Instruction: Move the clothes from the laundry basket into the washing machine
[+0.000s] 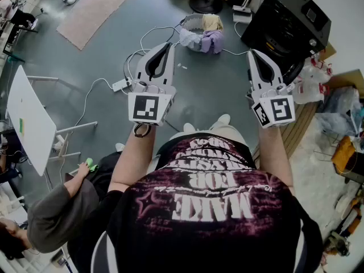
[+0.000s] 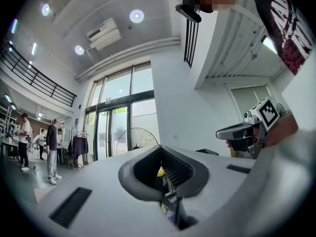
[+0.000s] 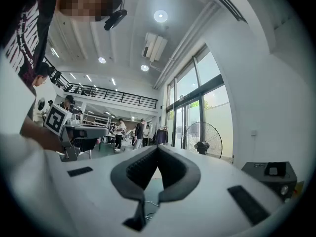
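Observation:
The laundry basket (image 1: 196,23) lies on the grey floor ahead of me, with purple (image 1: 212,40) and cream (image 1: 212,21) clothes in it. To its right stands the black washing machine (image 1: 287,19), also seen as a dark box (image 3: 269,174) in the right gripper view. My left gripper (image 1: 168,45) (image 2: 159,148) and right gripper (image 1: 252,53) (image 3: 158,147) are held side by side in the air, well short of the basket. Both are shut with nothing between the jaws. Each gripper view shows the other gripper: the right one (image 2: 247,130) and the left one (image 3: 74,132).
White cables and a power strip (image 1: 119,85) trail across the floor left of the basket. A white table (image 1: 28,118) stands at the left, with a seated person (image 1: 57,209) below it. A floor fan (image 3: 202,139) stands by the windows, plastic bags (image 1: 310,87) right of the machine.

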`<state>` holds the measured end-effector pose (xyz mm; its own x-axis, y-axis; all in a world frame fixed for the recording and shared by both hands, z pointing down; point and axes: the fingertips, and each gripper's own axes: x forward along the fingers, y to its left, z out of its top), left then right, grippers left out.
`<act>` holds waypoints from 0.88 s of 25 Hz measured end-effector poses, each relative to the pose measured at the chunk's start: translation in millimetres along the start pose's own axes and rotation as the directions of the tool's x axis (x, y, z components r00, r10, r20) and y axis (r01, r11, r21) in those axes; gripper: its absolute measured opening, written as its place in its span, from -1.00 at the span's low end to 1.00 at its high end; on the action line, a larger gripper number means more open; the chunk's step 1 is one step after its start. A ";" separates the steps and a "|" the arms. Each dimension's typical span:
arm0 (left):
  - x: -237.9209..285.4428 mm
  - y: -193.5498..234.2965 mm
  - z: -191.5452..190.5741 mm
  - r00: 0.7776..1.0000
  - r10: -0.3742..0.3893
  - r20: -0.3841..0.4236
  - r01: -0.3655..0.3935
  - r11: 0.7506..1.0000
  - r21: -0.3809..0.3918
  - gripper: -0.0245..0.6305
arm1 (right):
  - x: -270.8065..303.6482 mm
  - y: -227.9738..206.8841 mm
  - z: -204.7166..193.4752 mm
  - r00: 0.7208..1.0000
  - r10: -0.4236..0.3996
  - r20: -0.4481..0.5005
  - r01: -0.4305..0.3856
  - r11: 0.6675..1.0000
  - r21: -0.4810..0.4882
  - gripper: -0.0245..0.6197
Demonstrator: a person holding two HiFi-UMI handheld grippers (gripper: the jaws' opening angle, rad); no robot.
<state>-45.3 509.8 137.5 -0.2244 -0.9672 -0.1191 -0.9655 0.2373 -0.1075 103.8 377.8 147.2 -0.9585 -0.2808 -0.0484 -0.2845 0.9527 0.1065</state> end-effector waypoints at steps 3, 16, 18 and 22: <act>4.2 1.1 -1.7 1.000 -0.010 -0.004 0.011 1.000 0.008 -0.91 | 4.2 0.0 0.7 1.000 0.003 0.000 -0.003 1.000 -0.004 -0.91; 1.6 7.0 -3.9 0.999 0.035 0.004 -0.036 0.998 0.046 -0.91 | 5.0 5.3 5.1 1.000 0.015 0.001 -0.015 1.000 -0.005 -0.91; 4.6 9.8 -8.9 0.999 0.038 -0.003 -0.038 0.998 0.050 -0.91 | 5.7 2.2 3.8 1.000 0.011 -0.001 -0.011 1.000 -0.005 -0.91; 10.4 8.3 -11.4 1.000 0.023 -0.012 -0.022 0.999 0.039 -0.91 | 5.7 -4.1 -3.4 0.999 0.018 -0.027 -0.018 1.000 0.008 -0.91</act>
<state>-57.2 500.7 146.6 -0.2479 -0.9626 -0.1095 -0.9544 0.2620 -0.1432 99.4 371.9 149.9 -0.9636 -0.2667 -0.0195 -0.2673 0.9584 0.0998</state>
